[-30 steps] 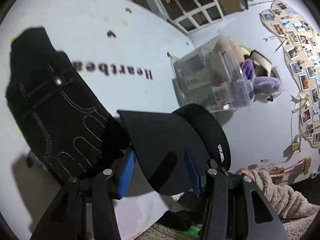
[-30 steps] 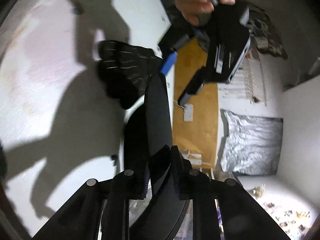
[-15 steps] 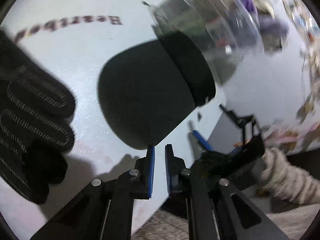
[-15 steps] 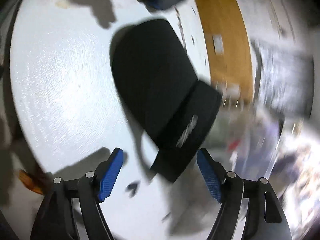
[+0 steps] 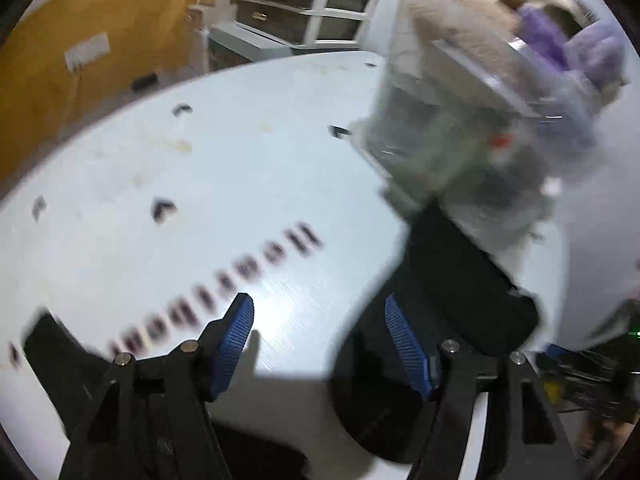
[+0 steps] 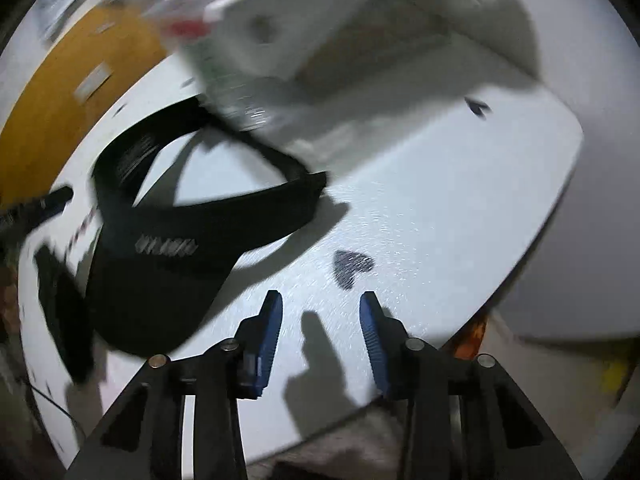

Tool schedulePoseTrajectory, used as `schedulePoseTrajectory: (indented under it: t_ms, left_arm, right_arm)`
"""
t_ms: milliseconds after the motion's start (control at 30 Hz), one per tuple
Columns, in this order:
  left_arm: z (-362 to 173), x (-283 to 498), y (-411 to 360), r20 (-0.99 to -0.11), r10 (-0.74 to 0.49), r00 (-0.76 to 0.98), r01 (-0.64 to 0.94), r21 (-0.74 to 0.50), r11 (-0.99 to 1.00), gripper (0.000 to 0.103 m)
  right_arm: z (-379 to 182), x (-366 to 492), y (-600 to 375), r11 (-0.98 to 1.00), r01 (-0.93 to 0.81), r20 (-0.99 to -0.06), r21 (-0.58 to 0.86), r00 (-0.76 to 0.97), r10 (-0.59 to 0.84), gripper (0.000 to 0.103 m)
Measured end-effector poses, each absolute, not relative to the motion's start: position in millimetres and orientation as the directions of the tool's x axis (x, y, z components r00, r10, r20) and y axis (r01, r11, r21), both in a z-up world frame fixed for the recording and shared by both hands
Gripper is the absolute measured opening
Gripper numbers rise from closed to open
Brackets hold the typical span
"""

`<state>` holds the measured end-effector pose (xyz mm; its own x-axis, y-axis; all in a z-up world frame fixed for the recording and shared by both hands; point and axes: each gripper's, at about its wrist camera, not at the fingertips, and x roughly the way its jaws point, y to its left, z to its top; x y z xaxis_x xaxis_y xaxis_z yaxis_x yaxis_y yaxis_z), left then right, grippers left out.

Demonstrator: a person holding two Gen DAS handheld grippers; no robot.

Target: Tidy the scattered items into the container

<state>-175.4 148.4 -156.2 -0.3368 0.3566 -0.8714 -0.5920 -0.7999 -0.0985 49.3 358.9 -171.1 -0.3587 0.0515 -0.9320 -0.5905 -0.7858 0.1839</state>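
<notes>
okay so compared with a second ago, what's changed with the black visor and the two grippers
A second ago both grippers pinched the black visor; now it is let go and lies flat on the white table beside the clear container. The left gripper has just been opening, the right gripper closing again, nothing between either's jaws. The container still stands on the table, full as before.

We see a white round table (image 5: 248, 168) with small dark heart marks and a line of blurred dark lettering. On it lies a black visor cap (image 6: 168, 240), brim toward us in the right wrist view, strap looped behind. A clear plastic container (image 5: 460, 152) stands on the table just beside the cap, motion-blurred. A black glove (image 6: 64, 312) lies near the table edge
</notes>
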Motion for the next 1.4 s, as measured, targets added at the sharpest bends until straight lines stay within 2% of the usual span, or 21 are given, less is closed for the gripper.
schedulePoseTrajectory:
  t_ms: [100, 200, 333, 633, 933, 1100, 1233, 1267, 1300, 1400]
  left_arm:
    - [-180.0, -184.2, 158.6, -0.897, 0.25, -0.365, -0.616, 0.031, -0.787, 0.068]
    - [-204.3, -172.0, 164.9, -0.919, 0.202, -0.338, -0.672, 0.085, -0.736, 0.068]
    - [-206.7, -146.1, 159.4, -0.921, 0.24, -0.308, -0.709, 0.053, -0.703, 0.066]
    - [-201.8, -77.4, 100.1, -0.926, 0.271, -0.263, -0.669, -0.028, -0.743, 0.057]
    - [-197.2, -19.0, 86.2, -0.926, 0.343, -0.16, -0.681, -0.148, -0.717, 0.057]
    - [-177.5, -2.6, 94.0, -0.898, 0.41, -0.16, -0.731, -0.171, -0.66, 0.059]
    - [-147.3, -1.3, 81.3, -0.866, 0.449, -0.219, -0.767, -0.132, -0.628, 0.06]
    - [-139.3, -5.4, 78.6, -0.855, 0.461, -0.238, -0.774, -0.12, -0.622, 0.063]
    - [-131.2, -10.1, 76.0, -0.842, 0.474, -0.259, -0.781, -0.107, -0.616, 0.07]
    - [-116.6, -28.2, 78.7, -0.815, 0.513, -0.268, -0.806, -0.102, -0.583, 0.074]
  right_arm:
    - [-172.9, 40.6, 363.6, -0.756, -0.617, -0.938, 0.218, -0.346, 0.011, 0.04]
    - [-181.5, 43.3, 373.5, -0.748, -0.627, -0.948, 0.218, -0.317, -0.011, 0.04]
    - [-180.7, 29.5, 365.7, -0.808, -0.561, -0.957, 0.181, -0.288, -0.014, 0.04]
    - [-175.1, 3.5, 344.1, -0.944, -0.318, -0.967, 0.086, -0.254, -0.002, 0.039]
    - [-165.2, -37.2, 330.3, -0.979, -0.186, -0.954, 0.078, -0.3, -0.019, 0.039]
    - [-145.3, -42.8, 328.7, -0.982, -0.175, -0.921, 0.074, -0.39, 0.0, 0.04]
    - [-139.3, -19.3, 340.3, -0.979, -0.199, -0.91, 0.052, -0.412, 0.036, 0.04]
    - [-139.8, -11.2, 344.7, -0.974, -0.217, -0.911, 0.06, -0.412, 0.035, 0.04]
    - [-141.5, -4.3, 348.3, -0.969, -0.235, -0.912, 0.072, -0.41, 0.031, 0.04]
    - [-150.0, 18.6, 357.6, -0.944, -0.299, -0.915, 0.136, -0.403, -0.004, 0.04]
